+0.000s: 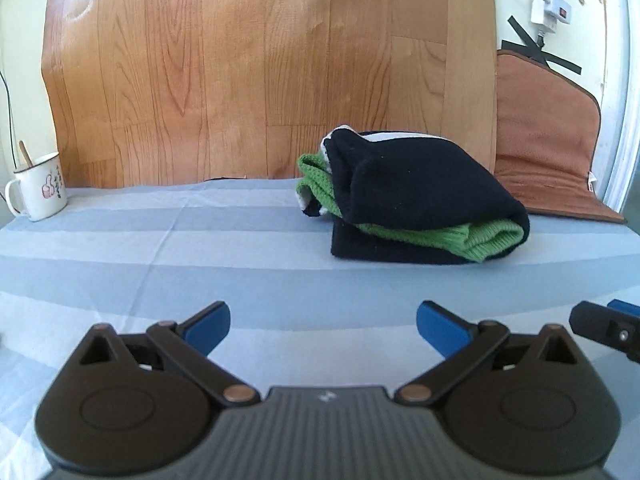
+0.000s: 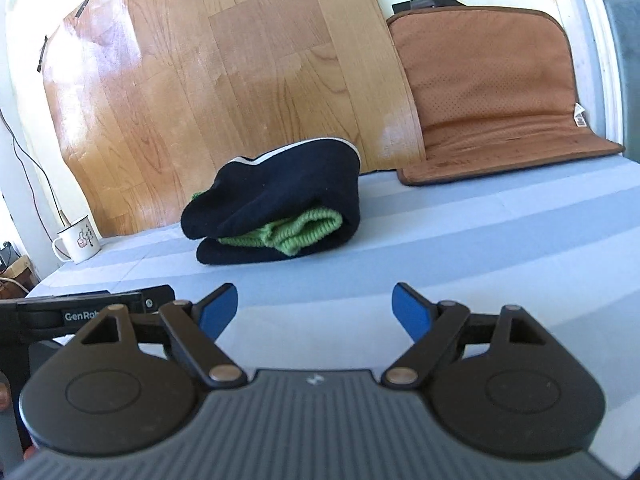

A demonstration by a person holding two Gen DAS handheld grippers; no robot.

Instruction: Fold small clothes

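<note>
Currently:
Garment: dark garment (image 1: 420,192) folded into a bundle, green knit inside, on the striped desk (image 1: 160,248).
Left gripper (image 1: 322,330): fingers apart, empty.
Right gripper (image 2: 316,312): fingers apart, empty.
Progress: folding apparently complete.

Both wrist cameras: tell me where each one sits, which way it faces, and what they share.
Left wrist: sits behind the open left gripper, low over the striped sheet, facing the folded sweater ahead and to the right; the right gripper edges in.
Right wrist: sits behind the open right gripper, facing the sweater ahead and to the left; the left gripper shows lower left.
Shared: sweater, mug, brown cushion, wood panel.
</note>
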